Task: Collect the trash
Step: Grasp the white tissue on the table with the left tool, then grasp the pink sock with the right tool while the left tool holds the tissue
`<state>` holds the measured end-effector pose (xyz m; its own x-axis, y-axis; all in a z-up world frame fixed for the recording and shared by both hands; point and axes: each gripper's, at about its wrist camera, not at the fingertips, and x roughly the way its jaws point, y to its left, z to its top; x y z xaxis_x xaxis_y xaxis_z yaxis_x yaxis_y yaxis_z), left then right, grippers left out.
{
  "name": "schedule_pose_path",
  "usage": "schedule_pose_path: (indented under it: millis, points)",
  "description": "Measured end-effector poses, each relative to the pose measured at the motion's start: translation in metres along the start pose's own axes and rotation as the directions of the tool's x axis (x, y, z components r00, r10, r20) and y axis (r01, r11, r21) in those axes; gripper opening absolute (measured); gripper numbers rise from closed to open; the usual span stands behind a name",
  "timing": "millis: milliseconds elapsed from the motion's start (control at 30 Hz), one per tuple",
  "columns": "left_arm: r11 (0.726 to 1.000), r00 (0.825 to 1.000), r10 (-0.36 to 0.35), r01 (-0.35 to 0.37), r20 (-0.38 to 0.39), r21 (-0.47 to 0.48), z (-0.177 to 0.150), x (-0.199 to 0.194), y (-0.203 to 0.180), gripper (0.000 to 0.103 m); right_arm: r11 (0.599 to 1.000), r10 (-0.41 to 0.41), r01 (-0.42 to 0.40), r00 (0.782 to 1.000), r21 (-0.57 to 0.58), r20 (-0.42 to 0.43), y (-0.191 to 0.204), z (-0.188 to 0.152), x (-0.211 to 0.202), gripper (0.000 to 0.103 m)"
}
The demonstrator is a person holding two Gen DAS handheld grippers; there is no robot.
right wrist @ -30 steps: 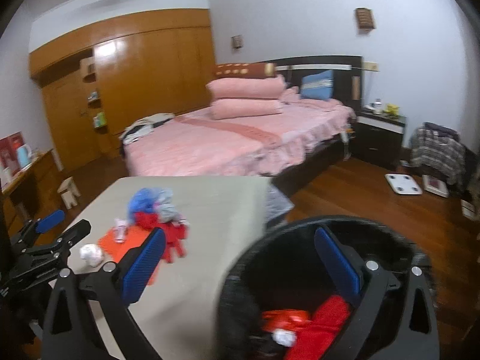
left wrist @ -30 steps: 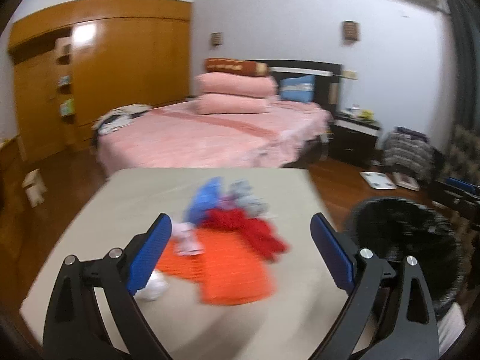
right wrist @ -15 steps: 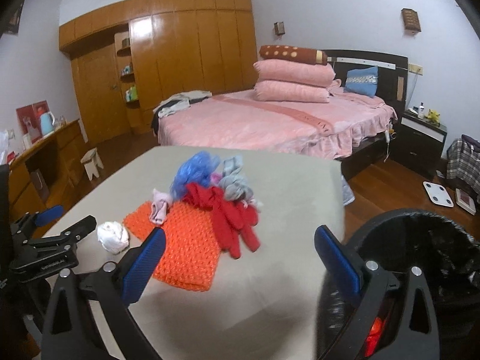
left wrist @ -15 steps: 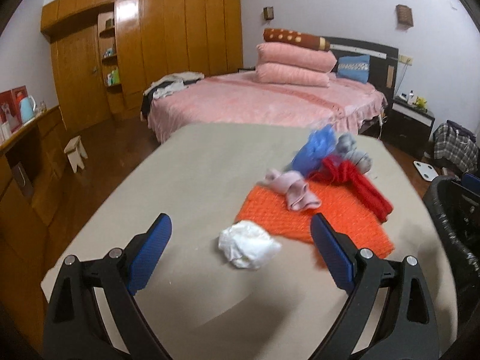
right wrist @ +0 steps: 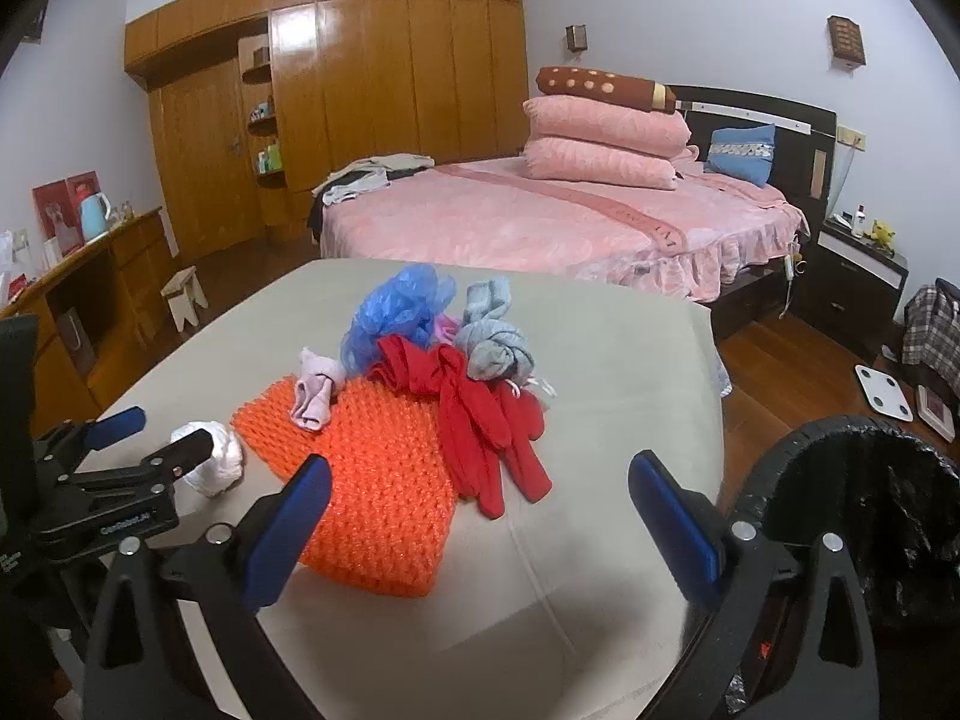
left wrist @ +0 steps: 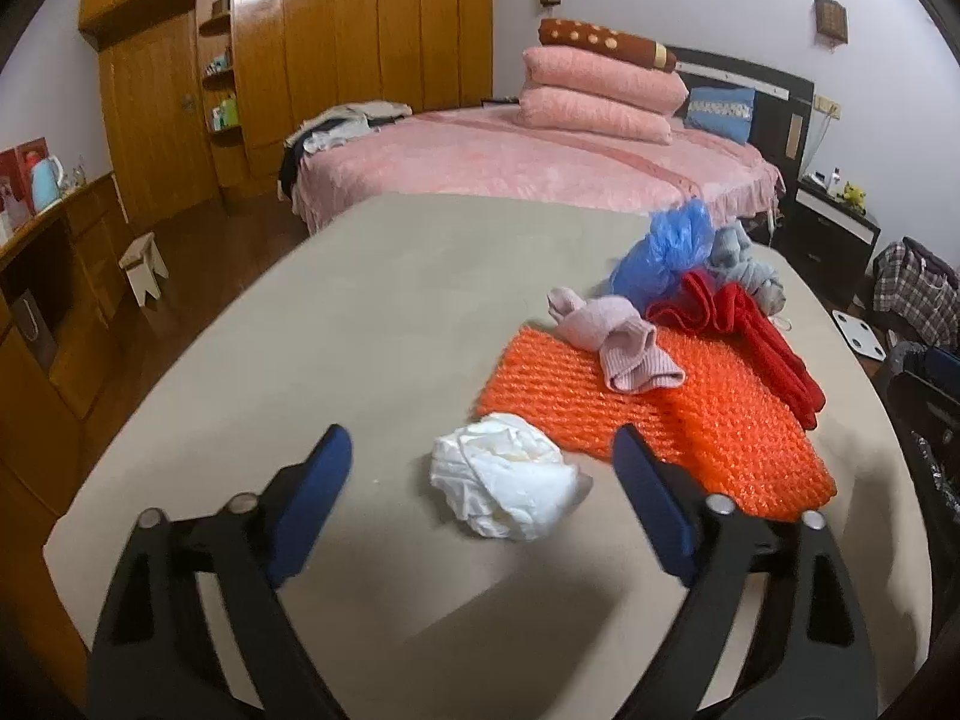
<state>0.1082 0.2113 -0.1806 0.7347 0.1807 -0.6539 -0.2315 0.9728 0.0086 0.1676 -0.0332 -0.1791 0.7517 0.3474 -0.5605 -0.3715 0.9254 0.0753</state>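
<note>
The tissue wad (left wrist: 507,492) lies on the surface (left wrist: 360,330) between the left gripper (left wrist: 480,504)'s closing jaws — untouched. Light, soft, crushable — pinch its middle. Right gripper (right wrist: 480,516) spread, empty.

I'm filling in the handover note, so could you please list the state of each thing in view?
Left claw: closing, white wad between its fingers, untouched.
Right claw: open, empty.
White wad: crumpled, on the table.
Orange mat: flat on the table.
Pink sock: bunched on the mat.
Red cloth: strewn, partly over the mat.
Blue bag: crumpled.
Bin: lined, open.
</note>
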Motion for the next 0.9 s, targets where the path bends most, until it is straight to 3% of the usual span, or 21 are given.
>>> schedule_pose_path:
  millis: [133,200,367,667,900]
  points:
    - [1.000,0.999,-0.023,0.023,-0.044,0.000,0.000,0.009,-0.003,0.070,1.000,0.003,-0.003,1.000,-0.003,-0.003,0.002,0.001,0.003,0.097]
    - [0.999,0.997,-0.041,0.041,-0.062,0.001,-0.001,0.013,-0.004,0.051,1.000,0.003,-0.003,1.000,-0.009,-0.005,0.004,0.001,0.003,0.097]
    - [0.999,0.997,-0.049,0.048,-0.062,-0.011,-0.001,0.013,-0.002,0.037,1.000,0.002,-0.002,1.000,-0.019,-0.010,0.008,0.003,0.004,0.097]
    - [0.999,1.000,-0.025,0.026,0.008,-0.033,0.010,-0.009,0.015,0.034,0.998,0.059,-0.059,0.998,-0.002,0.006,0.028,0.020,0.011,0.097]
    - [0.997,0.999,0.034,-0.032,0.032,-0.065,0.017,-0.011,0.045,0.034,0.994,0.109,-0.109,0.994,-0.014,-0.010,0.064,0.036,0.044,0.097]
